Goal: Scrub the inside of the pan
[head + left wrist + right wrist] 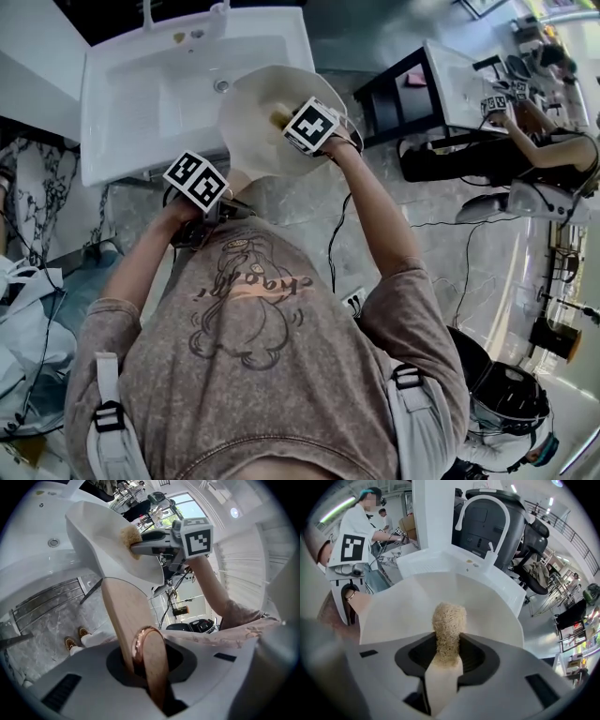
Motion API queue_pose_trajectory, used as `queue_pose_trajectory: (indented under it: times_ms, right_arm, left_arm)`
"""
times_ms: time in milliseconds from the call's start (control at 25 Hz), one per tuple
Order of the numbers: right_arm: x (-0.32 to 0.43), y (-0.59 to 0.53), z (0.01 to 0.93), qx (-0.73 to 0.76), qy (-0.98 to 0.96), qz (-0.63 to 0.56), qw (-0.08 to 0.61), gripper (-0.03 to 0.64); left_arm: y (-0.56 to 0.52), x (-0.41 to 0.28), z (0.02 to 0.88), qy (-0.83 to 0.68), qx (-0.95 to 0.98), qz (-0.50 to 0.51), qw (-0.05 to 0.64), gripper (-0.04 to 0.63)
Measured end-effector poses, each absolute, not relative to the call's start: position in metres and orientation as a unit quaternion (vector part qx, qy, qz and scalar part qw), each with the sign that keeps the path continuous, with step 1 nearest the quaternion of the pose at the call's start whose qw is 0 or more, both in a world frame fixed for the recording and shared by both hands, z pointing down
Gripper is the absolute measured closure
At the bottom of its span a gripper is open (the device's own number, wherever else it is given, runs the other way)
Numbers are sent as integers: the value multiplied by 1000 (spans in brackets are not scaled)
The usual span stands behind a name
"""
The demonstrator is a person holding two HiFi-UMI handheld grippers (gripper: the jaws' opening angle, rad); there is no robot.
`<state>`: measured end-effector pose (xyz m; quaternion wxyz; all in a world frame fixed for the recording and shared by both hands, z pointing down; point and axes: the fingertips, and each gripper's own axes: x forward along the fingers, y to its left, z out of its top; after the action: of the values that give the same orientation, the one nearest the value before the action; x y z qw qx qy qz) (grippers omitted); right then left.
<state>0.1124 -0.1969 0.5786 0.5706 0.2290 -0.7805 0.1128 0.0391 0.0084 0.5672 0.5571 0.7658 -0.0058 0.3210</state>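
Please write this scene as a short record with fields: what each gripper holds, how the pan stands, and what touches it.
left gripper: shut on handle of the pan
right gripper: shut on scrubber
pan: white, tilted, held up near the sink
contact: scrubber pressed on the pan's inside

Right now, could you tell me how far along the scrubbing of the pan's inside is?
Done: the left gripper is shut on the wooden handle, holding the pan tilted by the sink. In hand: the right gripper clamps the scrubber, its tip against the pan's inner wall. Left: the scrubbing itself; the pale inside shows no foam or dirt, so I cannot tell how much is covered.
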Motion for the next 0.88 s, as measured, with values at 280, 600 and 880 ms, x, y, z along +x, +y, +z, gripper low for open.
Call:
queue_pose_trajectory:
  times_ms: [280, 600, 880]
  right_arm:
    - [126, -203, 533, 274, -808, 119, 507, 462]
    - [140, -198, 513, 341, -838, 161, 396, 462]
    - [141, -173, 510, 396, -844, 190, 309, 461]
  left_arm:
    - [-7, 22, 565, -56, 754, 315, 574, 549]
    - [-29, -20, 569, -136, 743, 289, 588, 549]
    - [-44, -52, 567, -207, 736, 270, 585, 549]
